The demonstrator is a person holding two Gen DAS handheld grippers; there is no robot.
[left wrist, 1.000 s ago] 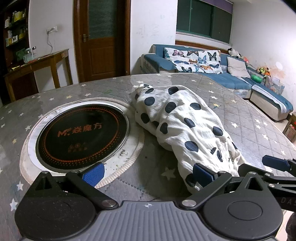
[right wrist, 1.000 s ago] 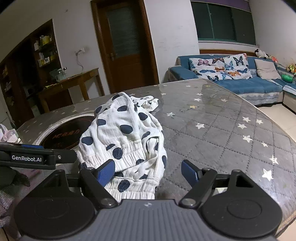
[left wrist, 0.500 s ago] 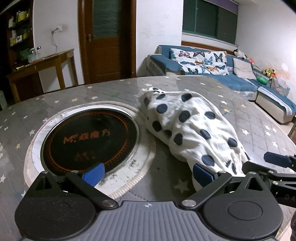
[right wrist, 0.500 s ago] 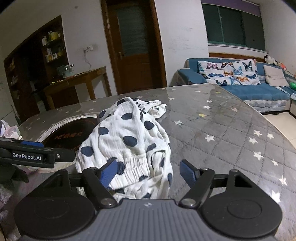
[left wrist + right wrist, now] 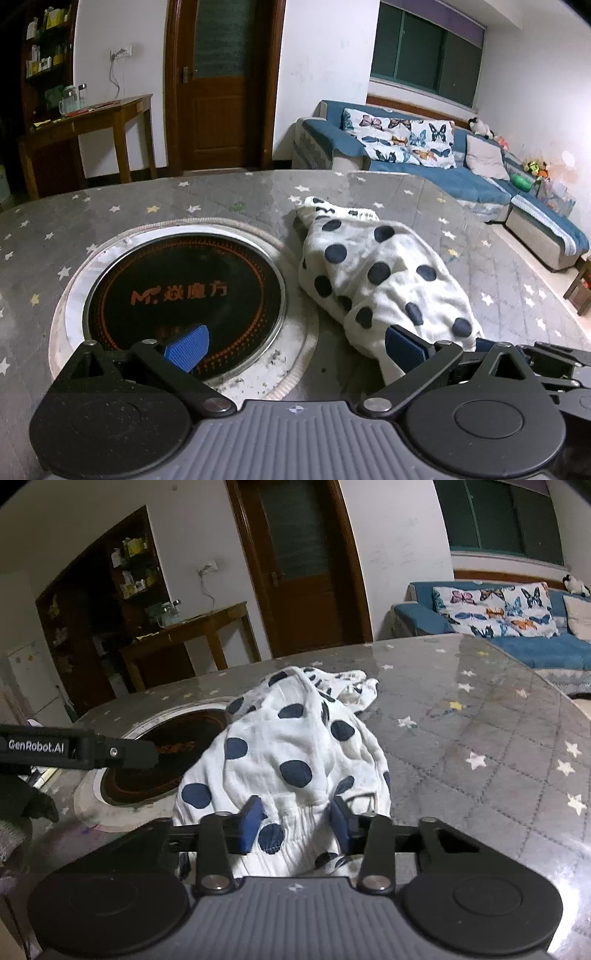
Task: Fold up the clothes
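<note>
A white garment with dark blue polka dots [image 5: 380, 280] lies crumpled on the grey star-patterned table [image 5: 221, 206], just right of a round black cooktop [image 5: 184, 291]. My left gripper [image 5: 295, 347] hovers open over the cooktop's near rim, its right pad beside the garment's near end, with nothing between the pads. In the right wrist view the garment [image 5: 295, 746] fills the middle. My right gripper [image 5: 295, 823] is closing its jaws on the gathered elastic hem, and the cloth bunches up between the blue pads.
The right gripper's body [image 5: 554, 369] sits close to the left gripper's right side. A gloved hand [image 5: 22, 805] holds the left gripper's labelled arm [image 5: 74, 747]. Beyond the table stand a blue sofa [image 5: 461, 177], a wooden door [image 5: 221, 81] and a side table [image 5: 92, 118].
The right jaws have narrowed from wide apart to pinching the garment's hem, which now bunches between them. The left gripper has drawn back and up a little, still open.
</note>
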